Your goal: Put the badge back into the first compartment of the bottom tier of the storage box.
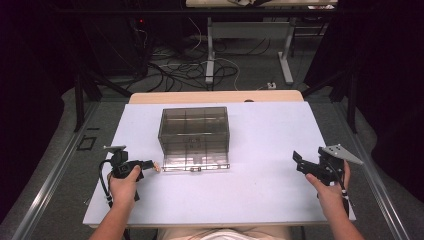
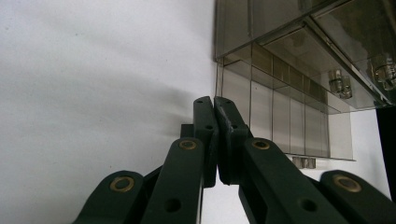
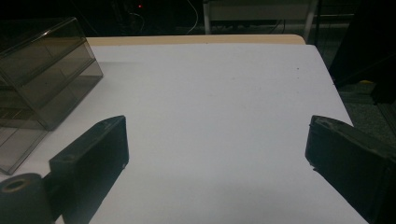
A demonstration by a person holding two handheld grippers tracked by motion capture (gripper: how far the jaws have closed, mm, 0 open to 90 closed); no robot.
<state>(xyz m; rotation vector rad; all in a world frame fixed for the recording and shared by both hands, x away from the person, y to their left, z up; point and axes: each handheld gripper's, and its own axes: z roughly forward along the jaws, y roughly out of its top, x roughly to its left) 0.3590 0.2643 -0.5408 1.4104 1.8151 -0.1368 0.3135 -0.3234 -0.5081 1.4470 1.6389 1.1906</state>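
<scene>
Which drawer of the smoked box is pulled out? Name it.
The bottom drawer of the clear smoked drawer box: it juts out toward the person, beside the shut left gripper. The drawers above sit flush.

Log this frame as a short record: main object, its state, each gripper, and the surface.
main object: smoked clear drawer box, upright near the middle of the table
drawer state: bottom drawer pulled out toward the person; it looks empty
left gripper: fingers shut together with nothing between them, tips at the left front corner of the pulled-out drawer; contact cannot be told
right gripper: open, nothing between its fingers, over bare table well right of the box
surface: white table top
</scene>
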